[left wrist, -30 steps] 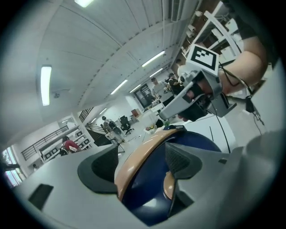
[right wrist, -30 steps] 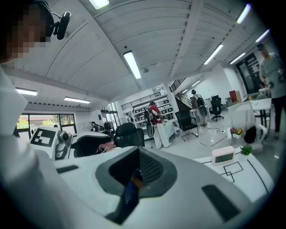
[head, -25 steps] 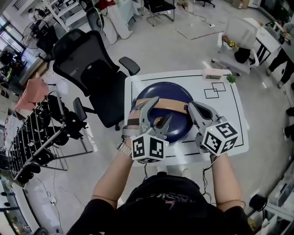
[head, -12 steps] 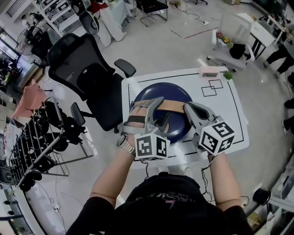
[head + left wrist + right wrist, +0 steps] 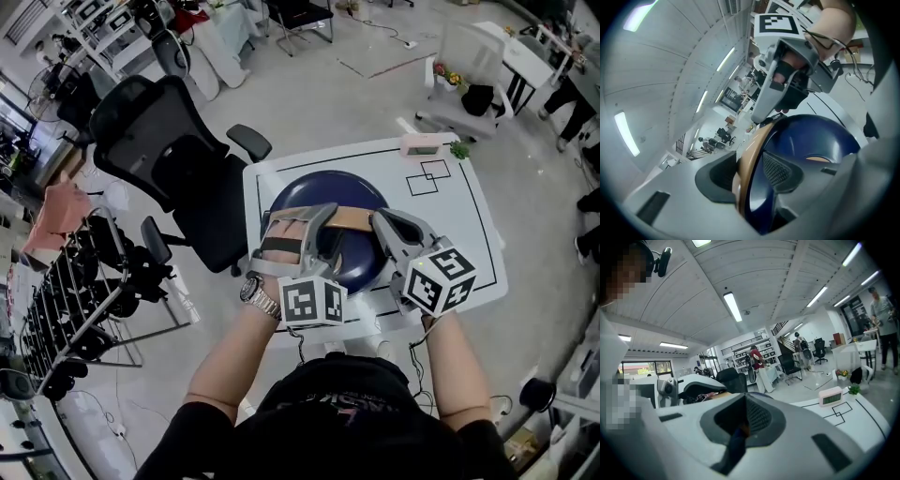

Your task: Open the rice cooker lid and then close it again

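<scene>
Navy rice cooker (image 5: 362,264) sits mid white counter (image 5: 469,239), lid (image 5: 328,190) down, tan handle (image 5: 354,217) lying across its top. Left tool (image 5: 314,220): jaws have just been closing, handle's band between them, both pads against it. Right tool (image 5: 384,225): jaws together, nothing seen held, tip beside handle's right end over the lid. Pink clock (image 5: 421,144) at counter's far edge, well apart from the cooker
</scene>
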